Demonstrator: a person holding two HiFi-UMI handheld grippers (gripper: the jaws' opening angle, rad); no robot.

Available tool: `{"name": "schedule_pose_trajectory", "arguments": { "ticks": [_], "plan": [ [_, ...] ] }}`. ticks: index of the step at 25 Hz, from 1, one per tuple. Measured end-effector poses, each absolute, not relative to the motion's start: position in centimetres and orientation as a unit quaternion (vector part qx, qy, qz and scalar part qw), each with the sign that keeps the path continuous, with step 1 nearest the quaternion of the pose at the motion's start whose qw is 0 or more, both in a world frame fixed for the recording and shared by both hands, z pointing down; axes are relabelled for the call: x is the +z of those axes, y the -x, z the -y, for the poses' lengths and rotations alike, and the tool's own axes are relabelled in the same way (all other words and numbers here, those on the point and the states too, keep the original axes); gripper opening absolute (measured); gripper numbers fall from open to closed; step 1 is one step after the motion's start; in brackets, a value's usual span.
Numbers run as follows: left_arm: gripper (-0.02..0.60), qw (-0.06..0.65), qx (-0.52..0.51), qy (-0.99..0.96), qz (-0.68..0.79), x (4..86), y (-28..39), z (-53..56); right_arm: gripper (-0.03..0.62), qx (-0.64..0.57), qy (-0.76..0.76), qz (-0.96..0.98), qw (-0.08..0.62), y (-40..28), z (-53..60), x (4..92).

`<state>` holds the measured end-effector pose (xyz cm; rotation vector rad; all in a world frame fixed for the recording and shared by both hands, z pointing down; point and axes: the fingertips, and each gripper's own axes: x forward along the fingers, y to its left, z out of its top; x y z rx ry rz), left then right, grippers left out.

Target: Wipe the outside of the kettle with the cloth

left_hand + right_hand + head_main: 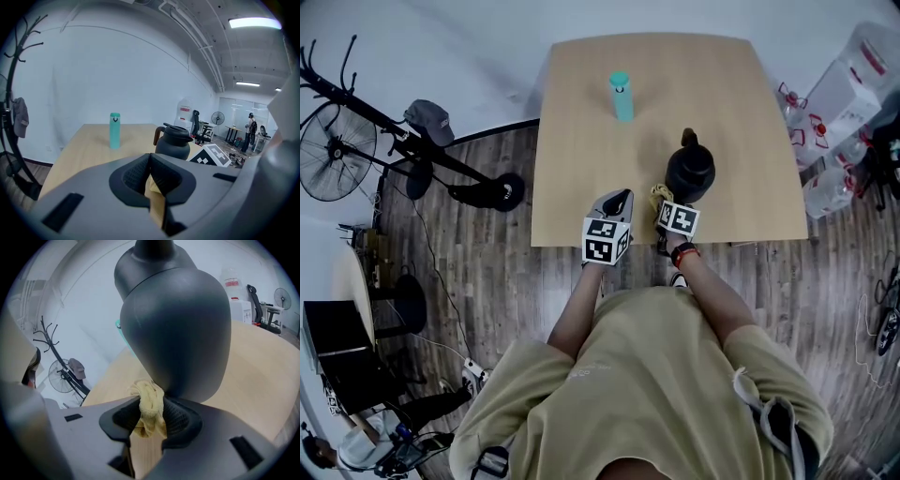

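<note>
A black kettle [689, 169] with a brown handle stands on the wooden table [581, 141], near its front edge. My right gripper [663, 208] is just in front of it, shut on a yellow cloth [657, 194]. In the right gripper view the bunched cloth [149, 401] sits between the pads and touches the kettle's [178, 319] lower side. My left gripper [615, 201] hovers to the kettle's left over the table's front edge. Its jaws are shut with nothing between them. The left gripper view shows the kettle [173, 140] ahead and to the right of that gripper [150, 161].
A teal bottle [622, 96] stands upright further back on the table, left of the kettle. Off the table to the left are a floor fan [333, 150] and a fallen coat rack [412, 141]. Large water bottles [834, 178] stand at the right.
</note>
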<state>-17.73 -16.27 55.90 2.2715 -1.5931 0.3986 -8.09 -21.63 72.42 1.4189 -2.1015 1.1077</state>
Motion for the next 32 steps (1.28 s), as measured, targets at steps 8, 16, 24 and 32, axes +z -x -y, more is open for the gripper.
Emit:
{"name": "schedule_pose_trajectory", "arguments": {
  "ticks": [8,16,24,32],
  "plan": [
    [0.023,0.177,0.148,-0.802,0.551,56.8,16.0,16.9,0.150,0.396,-0.501,0.747,0.184,6.9,21.4,72.5],
    [0.023,0.184,0.152,-0.807,0.540,57.5,14.3,17.0,0.150,0.409,-0.497,0.745,0.176,5.7,21.0,72.6],
    [0.023,0.184,0.158,-0.812,0.532,57.6,12.3,16.7,0.149,0.438,-0.491,0.736,0.158,4.0,20.2,72.4],
    [0.023,0.181,0.167,-0.818,0.520,58.2,10.0,16.3,0.149,0.440,-0.491,0.735,0.158,2.2,19.6,72.5]
  ]
}}
